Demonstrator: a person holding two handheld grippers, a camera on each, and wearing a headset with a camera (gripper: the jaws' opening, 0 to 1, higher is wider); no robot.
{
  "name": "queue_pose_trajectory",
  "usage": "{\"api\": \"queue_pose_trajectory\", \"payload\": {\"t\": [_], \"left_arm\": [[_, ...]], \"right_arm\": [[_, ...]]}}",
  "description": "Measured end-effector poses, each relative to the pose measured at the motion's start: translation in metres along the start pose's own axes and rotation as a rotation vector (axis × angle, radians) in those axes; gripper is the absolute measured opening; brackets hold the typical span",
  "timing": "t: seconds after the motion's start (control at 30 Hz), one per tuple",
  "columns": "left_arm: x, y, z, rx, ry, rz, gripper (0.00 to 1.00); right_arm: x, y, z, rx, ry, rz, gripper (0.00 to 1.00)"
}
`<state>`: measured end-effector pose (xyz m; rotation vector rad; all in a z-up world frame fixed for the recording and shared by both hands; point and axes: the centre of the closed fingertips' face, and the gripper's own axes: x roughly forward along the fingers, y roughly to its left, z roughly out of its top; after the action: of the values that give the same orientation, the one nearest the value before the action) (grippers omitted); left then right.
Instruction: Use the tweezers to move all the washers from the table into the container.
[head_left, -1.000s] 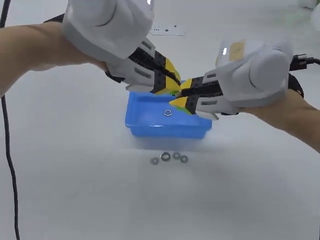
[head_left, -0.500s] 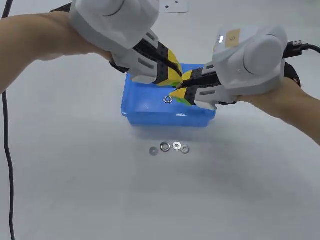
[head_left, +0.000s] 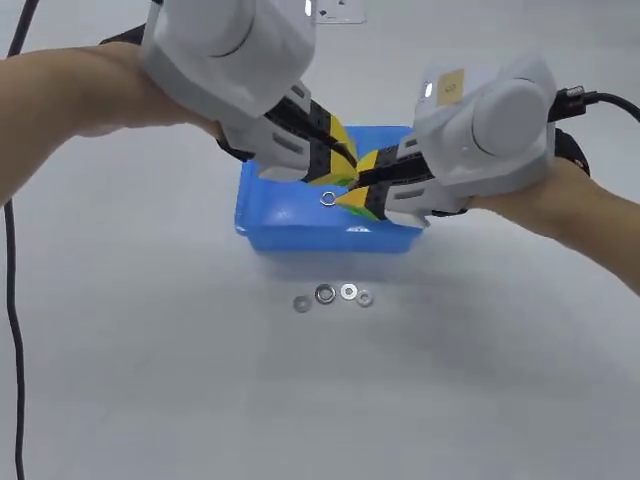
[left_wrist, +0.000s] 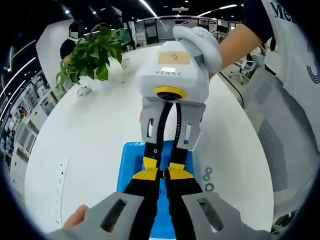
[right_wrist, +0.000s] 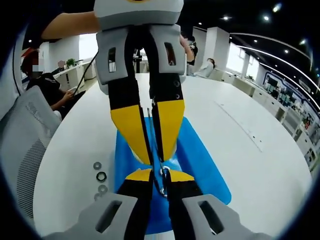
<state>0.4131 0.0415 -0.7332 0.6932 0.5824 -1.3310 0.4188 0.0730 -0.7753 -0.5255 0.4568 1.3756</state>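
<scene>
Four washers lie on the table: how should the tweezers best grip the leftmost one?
Pinch the leftmost washer across its rim, one tweezers tip through the hole, coming from above on its left side: it lies flat, with neighbours only to its right.

The left gripper (head_left: 343, 172) and right gripper (head_left: 358, 196) meet tip to tip, both angled down toward the worktop. Bare forearms reach in from either side. Each gripper's jaws are pressed nearly together on the thin tweezers (right_wrist: 154, 145) running between them.
</scene>
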Motion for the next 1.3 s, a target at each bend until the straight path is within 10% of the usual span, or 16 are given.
{"api": "queue_pose_trajectory", "payload": {"t": [1.0,1.3], "left_arm": [[-0.046,-0.031,0.045,0.104,-0.031,0.059,0.08],[-0.052,-0.061,0.056,0.097,-0.045,0.054,0.08]], "right_arm": [[-0.044,0.031,0.048,-0.091,-0.079,-0.033,0.11],[-0.056,0.057,0.047,-0.136,-0.057,-0.012,0.11]]}}
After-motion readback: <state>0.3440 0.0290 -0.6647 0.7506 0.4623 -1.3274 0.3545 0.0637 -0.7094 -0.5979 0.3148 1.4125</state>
